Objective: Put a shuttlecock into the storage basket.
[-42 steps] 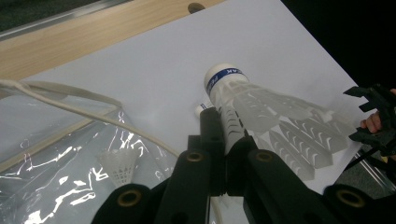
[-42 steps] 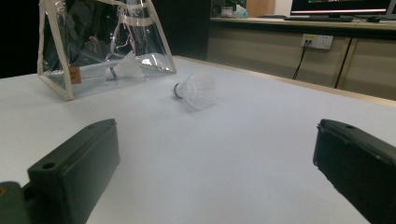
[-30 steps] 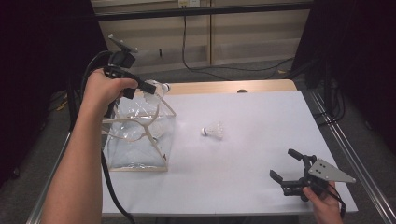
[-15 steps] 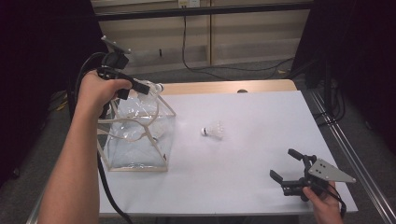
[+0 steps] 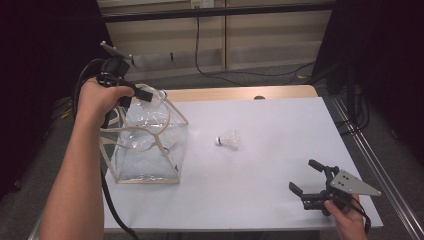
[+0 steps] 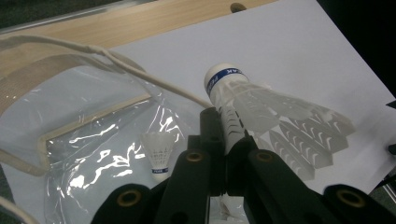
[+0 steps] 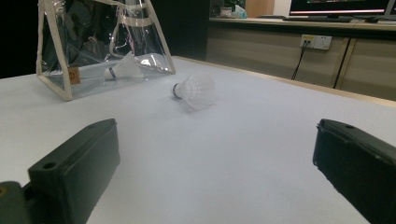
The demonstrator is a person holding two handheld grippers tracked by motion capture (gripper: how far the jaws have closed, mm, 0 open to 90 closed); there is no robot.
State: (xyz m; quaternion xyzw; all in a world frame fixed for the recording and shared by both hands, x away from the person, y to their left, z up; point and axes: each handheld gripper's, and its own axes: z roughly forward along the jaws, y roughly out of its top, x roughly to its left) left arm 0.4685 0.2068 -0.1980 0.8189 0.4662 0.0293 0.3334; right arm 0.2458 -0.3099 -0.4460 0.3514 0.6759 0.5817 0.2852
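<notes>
The surface is a white sheet over a wooden top, whose bare wood shows as a strip along the 12 o'clock edge with a small dark hole in it.

At about 9 o'clock on the white stands a clear plastic bag with cream trim and cord handles, its mouth open upward. A shuttlecock lies inside it on the bottom.

Near the middle, at 3 o'clock from the bag and well apart from it, a second white shuttlecock lies on its side, its cork toward the bag and its skirt toward 3 o'clock.
</notes>
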